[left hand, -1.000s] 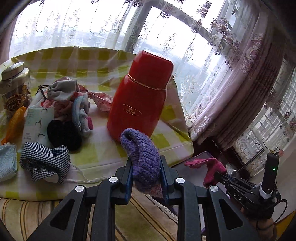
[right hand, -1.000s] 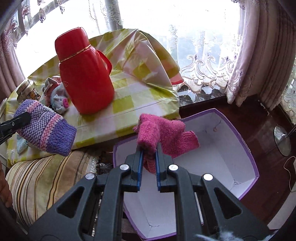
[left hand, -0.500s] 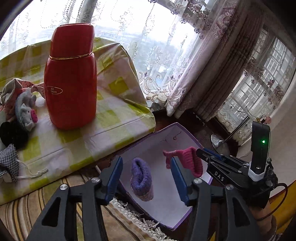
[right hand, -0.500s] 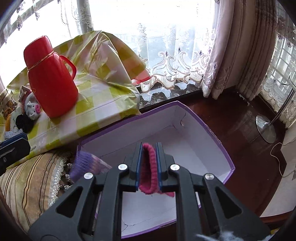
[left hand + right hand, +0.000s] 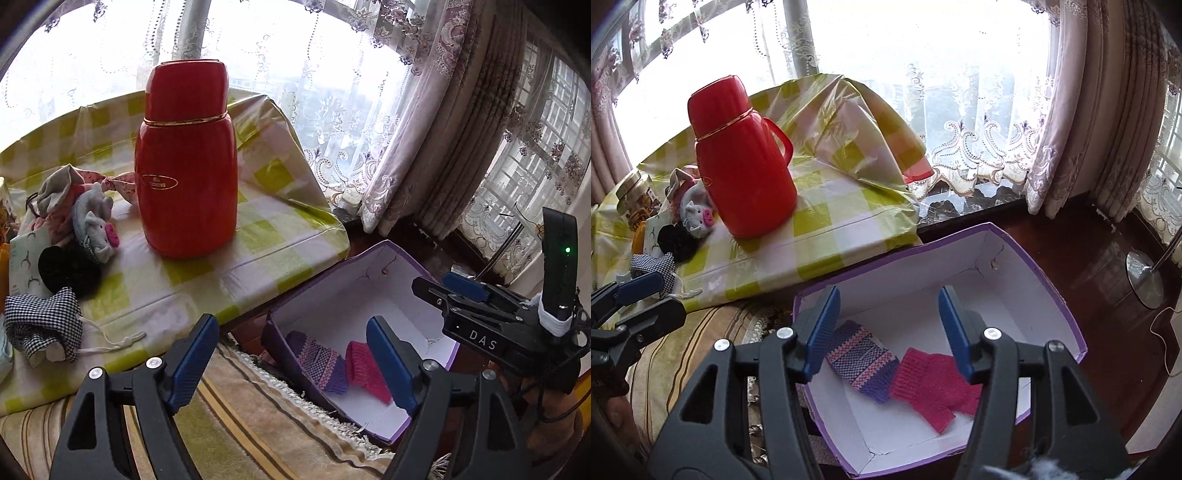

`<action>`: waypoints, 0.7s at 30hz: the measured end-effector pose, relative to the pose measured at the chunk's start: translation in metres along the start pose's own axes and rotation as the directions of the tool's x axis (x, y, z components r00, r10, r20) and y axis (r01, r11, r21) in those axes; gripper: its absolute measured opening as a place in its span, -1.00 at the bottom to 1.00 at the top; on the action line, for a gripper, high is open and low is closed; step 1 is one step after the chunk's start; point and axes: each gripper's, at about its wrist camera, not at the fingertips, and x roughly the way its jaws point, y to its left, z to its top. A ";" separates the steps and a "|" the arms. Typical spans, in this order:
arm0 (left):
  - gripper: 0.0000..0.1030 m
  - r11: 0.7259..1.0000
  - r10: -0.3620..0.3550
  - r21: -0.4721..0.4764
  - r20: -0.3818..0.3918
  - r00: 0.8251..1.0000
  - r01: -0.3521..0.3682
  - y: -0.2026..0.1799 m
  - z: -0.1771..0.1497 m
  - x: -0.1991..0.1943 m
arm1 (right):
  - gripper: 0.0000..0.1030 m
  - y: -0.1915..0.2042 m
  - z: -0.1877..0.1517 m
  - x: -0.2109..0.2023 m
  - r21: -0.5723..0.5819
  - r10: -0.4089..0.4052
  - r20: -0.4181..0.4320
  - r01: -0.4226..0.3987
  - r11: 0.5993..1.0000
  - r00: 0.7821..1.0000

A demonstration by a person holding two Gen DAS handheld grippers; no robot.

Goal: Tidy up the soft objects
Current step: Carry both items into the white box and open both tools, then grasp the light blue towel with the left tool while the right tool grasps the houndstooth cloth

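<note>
A purple striped knitted glove [image 5: 862, 359] and a pink knitted glove [image 5: 932, 384] lie side by side on the white floor of a purple-rimmed box [image 5: 1039, 273]. In the left wrist view the same purple glove [image 5: 319, 363] and pink glove [image 5: 365, 369] show in the box [image 5: 395, 266]. My left gripper [image 5: 291, 360] hangs above the box's near left corner, jaws opening, nothing between them. My right gripper [image 5: 886, 328] is over the box, jaws opening, empty, the gloves below it.
A red thermos [image 5: 186, 162] stands on a yellow-checked tablecloth [image 5: 258, 236]. A pile of small soft items [image 5: 79, 218] and a black-and-white checked cloth [image 5: 42, 325] lie at its left. A striped cushion [image 5: 240, 424] is under my left gripper. Curtains and a lamp base [image 5: 1145, 278] are at right.
Both grippers swung from the table to the box and let go. The purple glove fell from the left, then the pink glove from the right; both now lie in the box.
</note>
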 end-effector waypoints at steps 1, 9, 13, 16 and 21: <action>0.61 1.000 0.012 0.000 0.009 1.000 -0.012 0.005 -0.002 -0.003 | 0.16 0.005 0.000 0.000 -0.005 0.007 -0.005 -0.007 1.000 1.000; 0.61 0.992 0.072 -0.113 0.106 0.992 -0.060 0.068 -0.020 -0.035 | 0.23 0.054 0.001 0.003 -0.068 0.067 -0.032 -0.069 0.995 0.997; 0.62 0.976 0.155 -0.167 0.080 0.985 -0.140 0.104 -0.025 -0.049 | 0.27 0.080 0.006 0.006 -0.098 0.095 -0.046 -0.099 0.990 0.994; 0.62 0.954 0.217 -0.224 0.054 0.975 -0.200 0.135 -0.026 -0.059 | 0.27 0.101 0.009 0.010 -0.132 0.117 -0.059 -0.124 0.983 0.991; 0.62 0.901 0.324 -0.307 0.004 0.946 -0.307 0.193 -0.037 -0.072 | 0.37 0.137 0.009 0.023 -0.175 0.165 -0.106 -0.182 0.968 0.981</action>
